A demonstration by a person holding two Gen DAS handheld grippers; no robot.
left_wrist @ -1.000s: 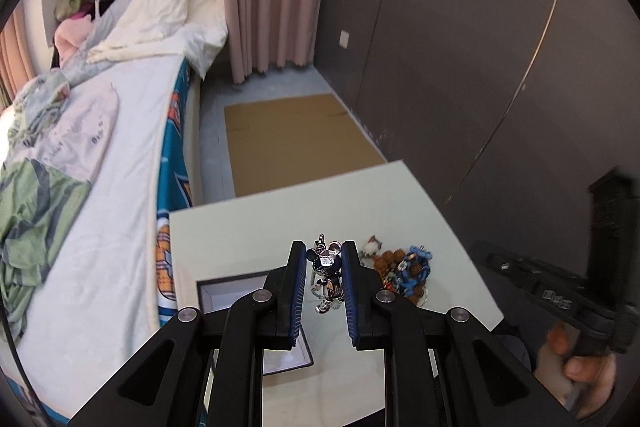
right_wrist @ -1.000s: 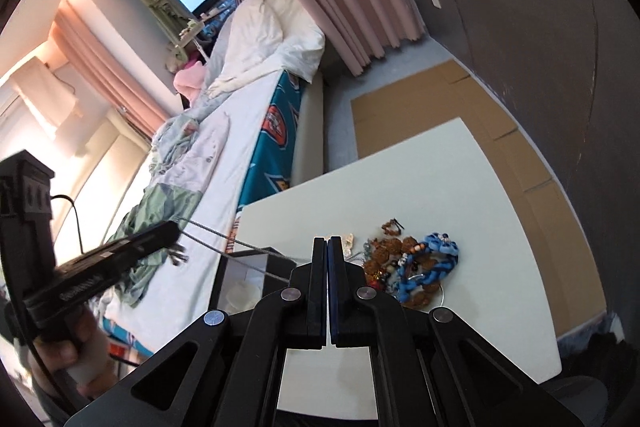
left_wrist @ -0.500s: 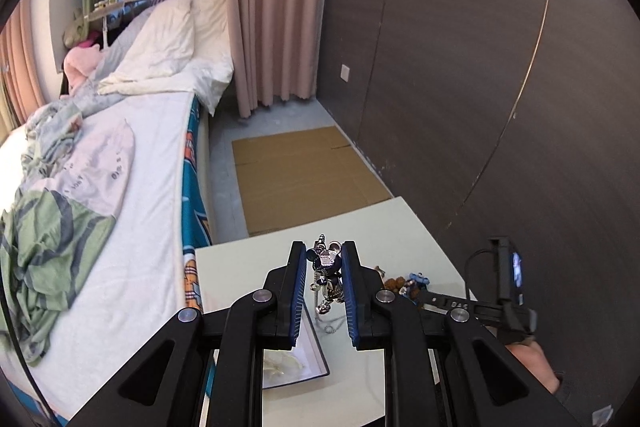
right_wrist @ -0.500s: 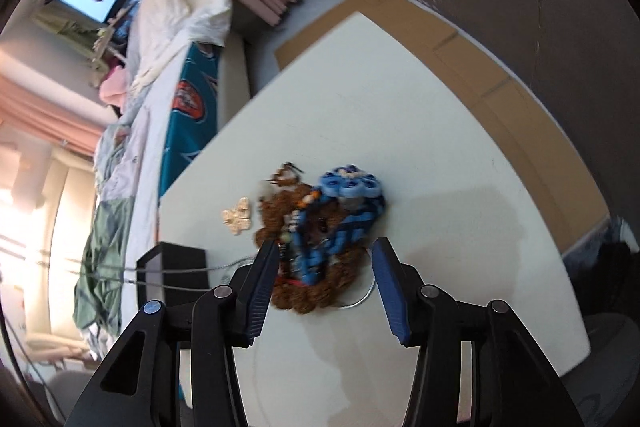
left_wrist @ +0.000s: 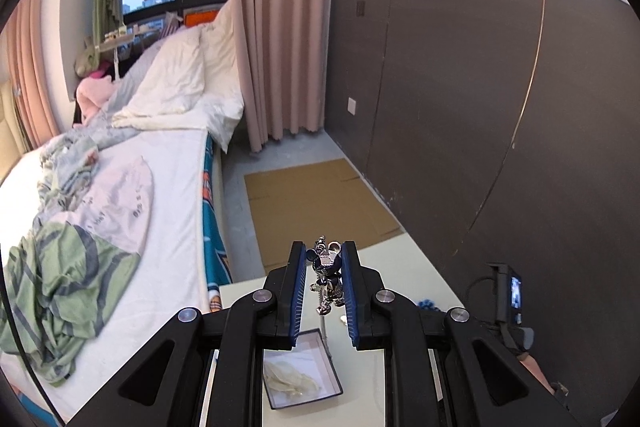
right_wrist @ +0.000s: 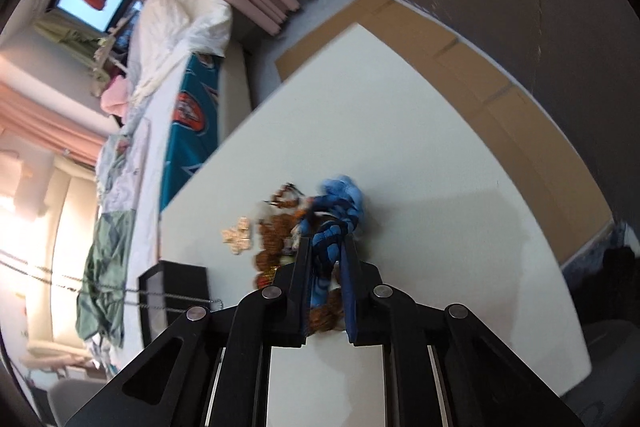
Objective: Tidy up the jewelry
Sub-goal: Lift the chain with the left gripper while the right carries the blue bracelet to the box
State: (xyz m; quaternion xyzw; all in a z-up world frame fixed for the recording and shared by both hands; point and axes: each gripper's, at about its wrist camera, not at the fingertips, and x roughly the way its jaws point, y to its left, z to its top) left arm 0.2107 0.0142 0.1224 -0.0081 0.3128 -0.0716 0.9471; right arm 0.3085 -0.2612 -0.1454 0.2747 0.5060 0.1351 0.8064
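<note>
On the pale rectangular table (right_wrist: 400, 131), the black open-topped box (left_wrist: 304, 371) lies below the left gripper (left_wrist: 325, 269), clamped on a silver bear-shaped pendant (left_wrist: 328, 277). The right gripper (right_wrist: 326, 259) pinches the blue braided bracelet (right_wrist: 334, 223) atop the brown beaded jewelry pile (right_wrist: 276, 239).

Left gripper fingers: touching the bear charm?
Touching. The left wrist view shows the left gripper closed on the bear charm: both blue fingers press its sides, no gap, and it hangs clear above the open box.
</note>
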